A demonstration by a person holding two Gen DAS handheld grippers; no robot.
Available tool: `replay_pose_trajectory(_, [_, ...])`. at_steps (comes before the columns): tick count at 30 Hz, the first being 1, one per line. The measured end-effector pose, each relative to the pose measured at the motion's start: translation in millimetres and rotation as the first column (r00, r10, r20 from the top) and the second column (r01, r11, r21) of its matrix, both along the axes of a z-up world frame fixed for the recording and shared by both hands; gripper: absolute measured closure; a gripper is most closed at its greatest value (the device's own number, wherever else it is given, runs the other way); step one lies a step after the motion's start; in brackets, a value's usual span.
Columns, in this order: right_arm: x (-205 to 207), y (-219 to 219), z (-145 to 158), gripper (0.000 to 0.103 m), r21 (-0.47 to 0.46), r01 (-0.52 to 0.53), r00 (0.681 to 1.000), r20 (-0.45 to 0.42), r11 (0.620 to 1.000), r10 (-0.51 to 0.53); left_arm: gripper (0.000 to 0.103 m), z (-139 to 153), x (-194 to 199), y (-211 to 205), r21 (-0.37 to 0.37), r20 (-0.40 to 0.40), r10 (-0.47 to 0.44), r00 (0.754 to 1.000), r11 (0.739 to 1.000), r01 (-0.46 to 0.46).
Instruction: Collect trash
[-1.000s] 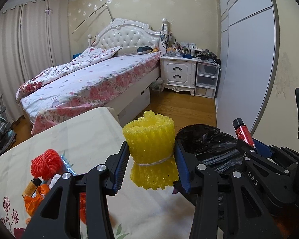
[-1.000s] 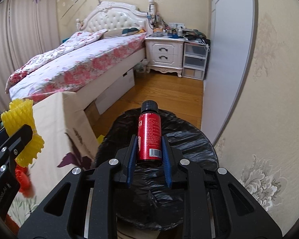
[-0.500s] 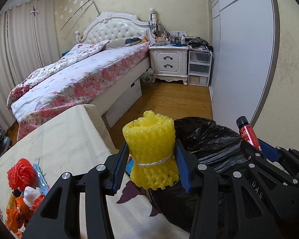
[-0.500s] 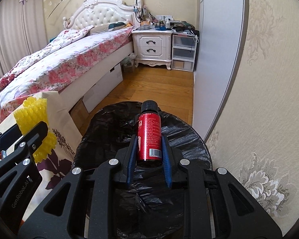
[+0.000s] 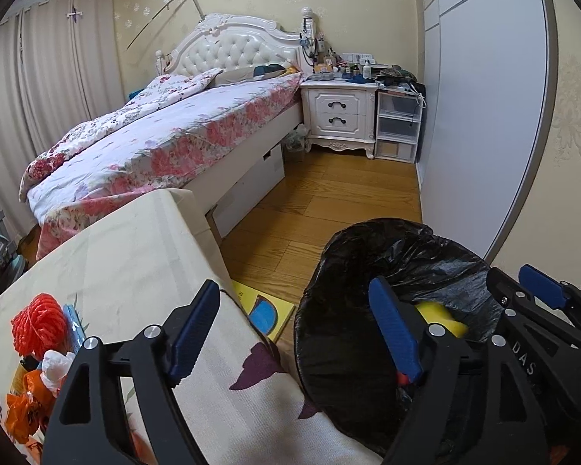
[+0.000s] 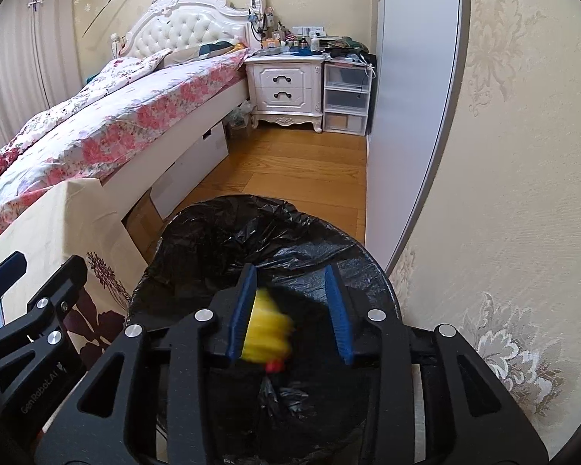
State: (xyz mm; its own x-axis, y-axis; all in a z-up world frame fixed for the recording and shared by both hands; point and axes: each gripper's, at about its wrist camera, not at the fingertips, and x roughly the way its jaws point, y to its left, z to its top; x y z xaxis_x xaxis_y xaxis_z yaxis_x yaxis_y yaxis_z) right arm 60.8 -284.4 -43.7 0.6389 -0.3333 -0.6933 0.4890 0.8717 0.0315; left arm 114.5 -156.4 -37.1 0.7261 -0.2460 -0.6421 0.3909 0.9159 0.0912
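Note:
My left gripper [image 5: 294,329] is open and empty, straddling the table corner and the rim of the black-lined trash bin [image 5: 352,352]. My right gripper [image 6: 290,310] is open and empty above the same bin [image 6: 197,255]. The yellow foam net [image 6: 267,331] is blurred inside the bin; it also shows in the left wrist view [image 5: 443,319]. A bit of the red bottle [image 6: 273,366] shows just under it. On the table [image 5: 128,255] at the left lie a red foam net [image 5: 38,325] and orange and white scraps [image 5: 31,391].
A yellow and blue book [image 5: 265,316] lies on the wood floor between table and bin. A bed [image 5: 155,135], a white nightstand [image 5: 339,114] and plastic drawers [image 5: 397,126] stand beyond. A wardrobe door [image 5: 480,116] and wall are close on the right.
Both grippers opened. The yellow foam net left my left gripper and the red bottle left my right gripper; both dropped into the bin.

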Motion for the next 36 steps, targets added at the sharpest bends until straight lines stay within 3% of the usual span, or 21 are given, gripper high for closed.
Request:
replay_pose_trajectory(7, [-1.9,11.5,6.3,0.053,-0.012,-0.016,1.000,0.010,1.000,0.016,0.024,10.3,-8.1,22.8,-0.013,-0.002,0.046,0.999,0.999,-0.046])
replay_pose_trajectory(18, [3.4,74.9,23.9,0.052,-0.012,-0.169,0.985,0.033,0.986,0.169,0.023,36.2,-30.9,90.8,-0.040,0.038,0.182,0.983,0.983,-0.181])
replay_pose_trajectory(36, [-0.4,201.3,55.8,0.051,-0.057,-0.417,0.905,0.068,0.907,0.421,0.023,54.3,-77.8,217.9,-0.085,0.076,0.420,0.904,0.906,-0.414])
